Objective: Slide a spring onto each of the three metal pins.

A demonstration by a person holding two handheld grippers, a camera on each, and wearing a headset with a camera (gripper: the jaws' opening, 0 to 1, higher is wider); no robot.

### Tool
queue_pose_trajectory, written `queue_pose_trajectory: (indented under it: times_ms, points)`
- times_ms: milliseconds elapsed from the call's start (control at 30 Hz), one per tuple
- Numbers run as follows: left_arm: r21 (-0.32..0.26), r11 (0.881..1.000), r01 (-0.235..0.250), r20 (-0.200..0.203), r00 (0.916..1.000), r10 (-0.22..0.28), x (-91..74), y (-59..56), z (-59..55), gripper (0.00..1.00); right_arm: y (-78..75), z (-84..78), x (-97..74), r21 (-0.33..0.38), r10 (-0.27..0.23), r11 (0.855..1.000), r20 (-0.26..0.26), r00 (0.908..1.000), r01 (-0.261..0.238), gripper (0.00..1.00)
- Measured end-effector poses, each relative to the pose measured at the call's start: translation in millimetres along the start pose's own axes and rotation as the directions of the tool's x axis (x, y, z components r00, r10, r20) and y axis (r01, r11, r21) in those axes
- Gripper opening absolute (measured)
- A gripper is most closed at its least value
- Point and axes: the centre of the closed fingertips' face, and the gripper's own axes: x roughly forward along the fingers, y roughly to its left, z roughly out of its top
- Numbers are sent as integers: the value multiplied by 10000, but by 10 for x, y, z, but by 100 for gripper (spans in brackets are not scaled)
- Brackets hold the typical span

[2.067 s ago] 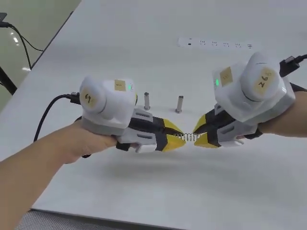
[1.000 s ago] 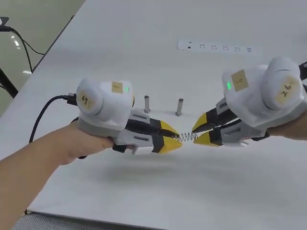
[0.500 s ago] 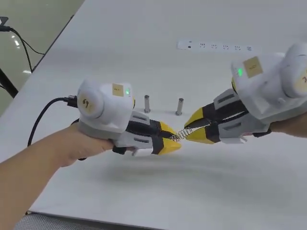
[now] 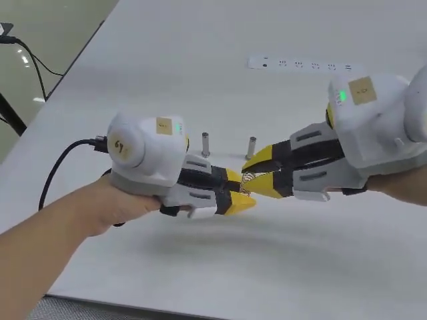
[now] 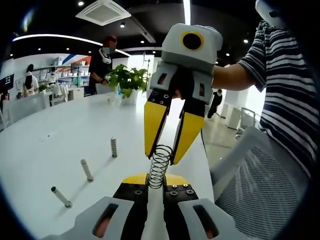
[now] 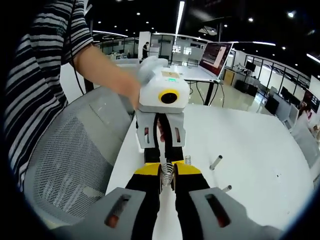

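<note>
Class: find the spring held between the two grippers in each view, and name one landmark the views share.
Head view: spring at centre, between the yellow jaw tips.
Left gripper view: low centre, rising from its own jaws.
Right gripper view: low centre, between its own jaws.
Shared landmark: the upright pins.

1. left hand-held gripper (image 4: 238, 191): gripped in left hand (image 4: 113, 203), roughly level above the counter, pointing right; jaws closed on one end of spring (image 5: 159, 165).
2. right hand-held gripper (image 4: 253, 175): pointing left, tip to tip with item 1; jaws parted astride the spring's other end, grip unclear.
</note>
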Motion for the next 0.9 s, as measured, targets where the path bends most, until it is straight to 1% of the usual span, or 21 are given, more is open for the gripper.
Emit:
queue_pose_trajectory:
  times_ms: [67, 167, 233, 333, 433, 667, 800, 900]
  points:
    - [20, 10000, -24, -33, 10000, 25, -4, 2, -6, 3, 4, -3, 2, -108, -85, 9999, 11, 10000, 85, 7]
    - [-44, 10000, -53, -15, 10000, 52, -18, 6, -12, 3, 3, -3, -4, -66, -142, 9999, 112, 9998, 142, 7]
    - [-129, 9999, -77, 74, 9999, 77, -26, 8, 0, 3, -2, 20, -7, 140, -221, 9997, 334, 9992, 217, 7]
    - [-132, 9999, -111, 100, 9999, 112, -29, 9, 9, 3, -1, 30, -7, 192, -352, 9992, 431, 9985, 344, 7]
    - [-126, 9999, -100, -25, 9999, 100, -35, -7, -23, 3, 21, 17, 9, 132, -350, 9993, 227, 9991, 347, 7]
    - [-142, 9997, -191, -54, 9998, 190, -53, -10, -39, 4, 29, 29, 22, 41, -232, 9997, 12, 9997, 231, 7]
    - [-224, 9994, -244, -12, 9997, 244, -70, -6, -36, 4, 36, 46, 21, -89, -155, 9998, -75, 9999, 155, 7]
    - [-296, 9990, -331, -131, 9994, 327, -83, 5, -62, 5, 22, 63, 17, -105, -167, 9998, -53, 9998, 167, 7]
